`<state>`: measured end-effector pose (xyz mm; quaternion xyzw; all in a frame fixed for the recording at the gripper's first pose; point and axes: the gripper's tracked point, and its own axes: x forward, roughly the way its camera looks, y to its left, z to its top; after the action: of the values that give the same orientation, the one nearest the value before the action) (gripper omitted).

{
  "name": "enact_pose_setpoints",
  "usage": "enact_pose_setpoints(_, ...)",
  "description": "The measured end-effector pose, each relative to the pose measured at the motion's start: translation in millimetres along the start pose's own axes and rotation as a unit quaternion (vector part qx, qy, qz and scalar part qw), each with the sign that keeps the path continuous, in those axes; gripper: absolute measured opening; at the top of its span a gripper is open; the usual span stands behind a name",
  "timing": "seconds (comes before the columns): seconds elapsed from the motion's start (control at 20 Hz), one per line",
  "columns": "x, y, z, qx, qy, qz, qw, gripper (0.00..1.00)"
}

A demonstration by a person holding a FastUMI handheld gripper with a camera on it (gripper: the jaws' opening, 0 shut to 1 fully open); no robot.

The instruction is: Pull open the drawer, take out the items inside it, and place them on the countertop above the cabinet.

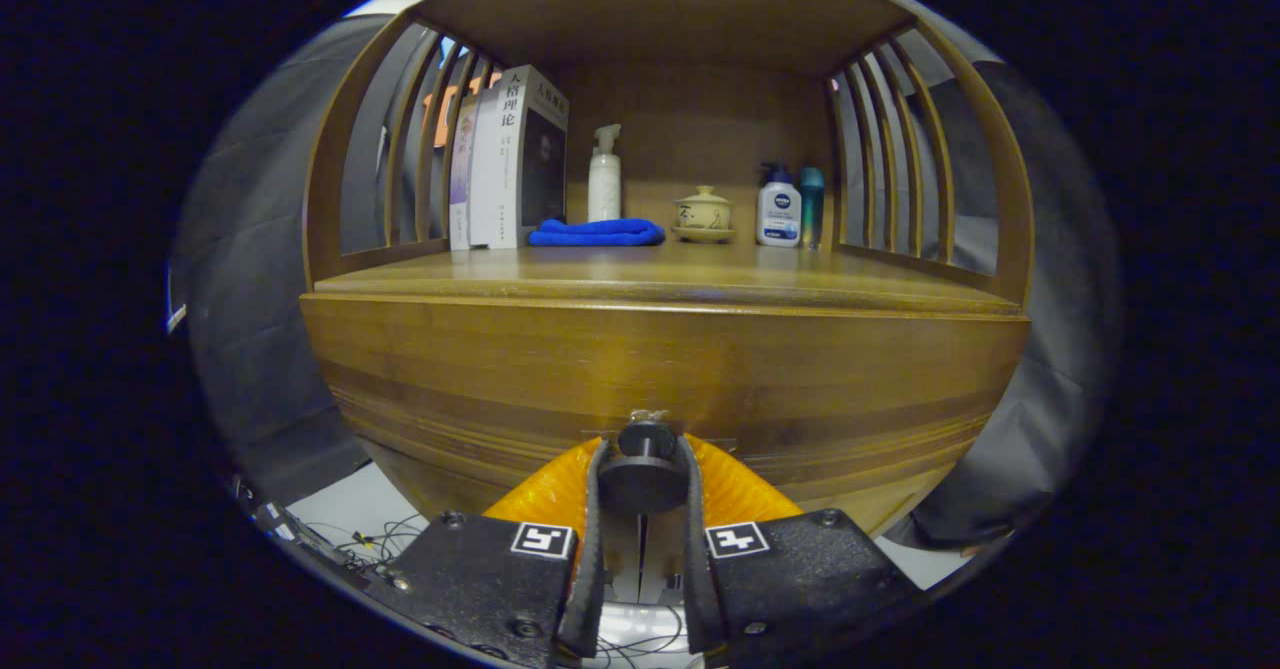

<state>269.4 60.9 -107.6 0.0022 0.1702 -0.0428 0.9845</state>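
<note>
- The drawer (660, 369) is seen shut below the bench (660, 274); its contents are hidden.
- The dark knob (645, 464) is gripped by the tool (642, 479), both fingers pressed against its sides.

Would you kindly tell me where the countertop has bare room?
With the gripper shut on the drawer knob, the countertop lies bare along its whole front. The back row crowds: books, blue cloth, pump bottle, lidded cup, lotion bottle.
</note>
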Motion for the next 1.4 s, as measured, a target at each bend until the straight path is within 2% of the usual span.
enact_pose_setpoints(0.3, -14, 2, -4, 0.001, 0.003, 0.007, 1.000, 0.34)
enact_pose_setpoints(0.9, -93, 3, -32, -0.011, 0.001, 0.020, 1.000, 0.33)
enact_pose_setpoints(1.4, -132, 5, -46, -0.002, 0.004, 0.039, 0.999, 0.33)
